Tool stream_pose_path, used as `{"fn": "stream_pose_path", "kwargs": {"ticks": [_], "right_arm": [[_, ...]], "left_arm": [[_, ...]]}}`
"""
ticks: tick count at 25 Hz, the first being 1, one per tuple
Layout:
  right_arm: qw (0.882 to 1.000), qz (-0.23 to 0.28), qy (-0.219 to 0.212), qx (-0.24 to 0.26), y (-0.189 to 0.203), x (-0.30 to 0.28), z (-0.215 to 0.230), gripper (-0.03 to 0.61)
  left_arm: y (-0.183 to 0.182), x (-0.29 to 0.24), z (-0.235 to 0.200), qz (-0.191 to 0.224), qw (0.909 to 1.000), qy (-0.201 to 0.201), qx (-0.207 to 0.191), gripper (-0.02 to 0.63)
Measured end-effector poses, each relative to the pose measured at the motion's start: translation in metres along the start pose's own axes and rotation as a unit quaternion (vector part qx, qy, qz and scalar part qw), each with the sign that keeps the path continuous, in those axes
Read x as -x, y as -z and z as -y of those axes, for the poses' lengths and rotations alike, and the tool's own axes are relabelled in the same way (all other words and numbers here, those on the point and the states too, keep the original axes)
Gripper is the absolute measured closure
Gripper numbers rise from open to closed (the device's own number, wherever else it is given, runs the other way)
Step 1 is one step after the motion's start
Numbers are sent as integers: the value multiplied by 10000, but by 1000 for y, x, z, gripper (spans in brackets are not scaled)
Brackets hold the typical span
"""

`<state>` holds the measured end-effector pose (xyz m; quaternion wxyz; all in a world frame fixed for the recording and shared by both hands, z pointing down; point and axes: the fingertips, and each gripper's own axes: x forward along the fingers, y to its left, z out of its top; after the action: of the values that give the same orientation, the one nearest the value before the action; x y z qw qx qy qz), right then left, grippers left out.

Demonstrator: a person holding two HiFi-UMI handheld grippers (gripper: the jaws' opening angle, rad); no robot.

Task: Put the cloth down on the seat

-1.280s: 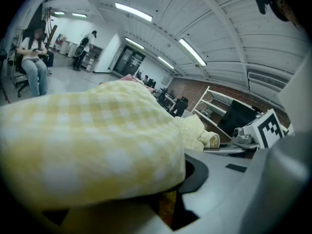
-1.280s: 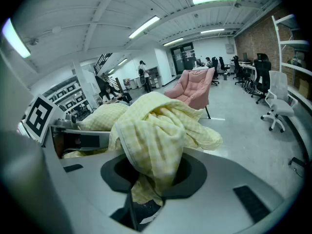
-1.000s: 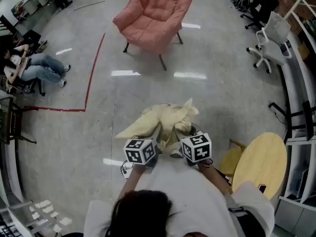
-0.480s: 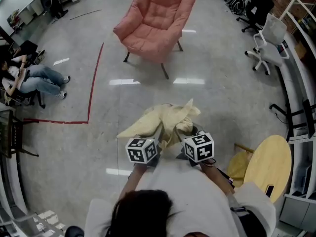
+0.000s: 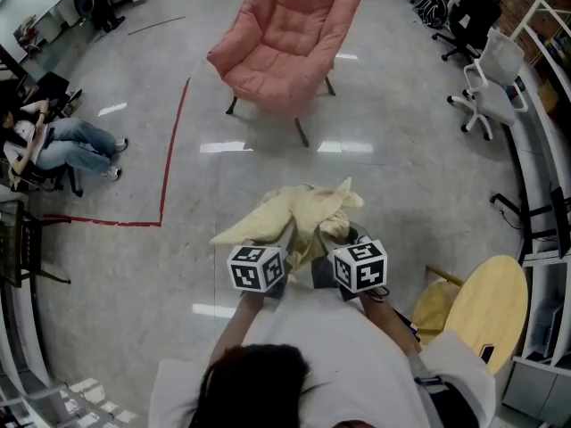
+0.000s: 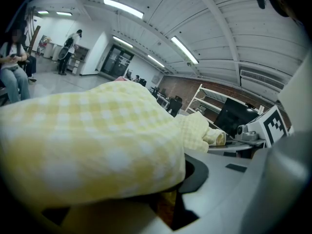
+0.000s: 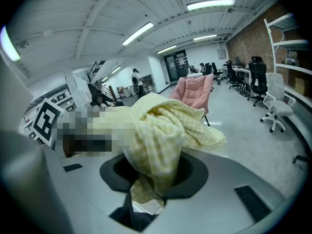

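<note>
Yellow checked cloth (image 5: pixel 299 219) hangs bunched between my two grippers, lower centre of the head view, over the floor (image 5: pixel 401 176). My left gripper (image 5: pixel 265 261) has its fingers narrow, pinching one fold. My right gripper (image 5: pixel 343 255) clamps a thicker wad. The pink armchair (image 5: pixel 287 38) stands well apart, upper centre.

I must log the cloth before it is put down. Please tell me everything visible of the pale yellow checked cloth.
The pale yellow checked cloth looks like soft, thin woven fabric, crumpled into a loose bunch with one pointed corner sticking up. It is held in the air above the grey floor by the left gripper and the right gripper, whose jaws each pinch a fold. It is not yet on the pink padded armchair, which stands farther ahead.
</note>
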<state>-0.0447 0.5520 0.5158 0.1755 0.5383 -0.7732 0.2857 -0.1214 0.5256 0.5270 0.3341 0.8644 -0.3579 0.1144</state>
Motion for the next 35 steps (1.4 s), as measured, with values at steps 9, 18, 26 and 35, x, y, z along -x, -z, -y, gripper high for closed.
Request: {"fn": "stream_pose_path", "kwargs": {"ticks": [9, 18, 26, 35], "right_arm": [[9994, -213, -252, 39, -37, -41, 62, 431], [9980, -299, -498, 247, -96, -87, 124, 431], [9961, -384, -689, 405, -127, -117, 173, 431], [9944, -426, -847, 463, -153, -140, 211, 431]], "left_arm": [[-33, -70, -9, -18, 9995, -275, 181, 520], [-88, -143, -21, 105, 9982, -541, 247, 520], [-114, -200, -24, 151, 9963, -774, 338, 520], [-138, -244, -27, 137, 9952, -909, 337, 520]]}}
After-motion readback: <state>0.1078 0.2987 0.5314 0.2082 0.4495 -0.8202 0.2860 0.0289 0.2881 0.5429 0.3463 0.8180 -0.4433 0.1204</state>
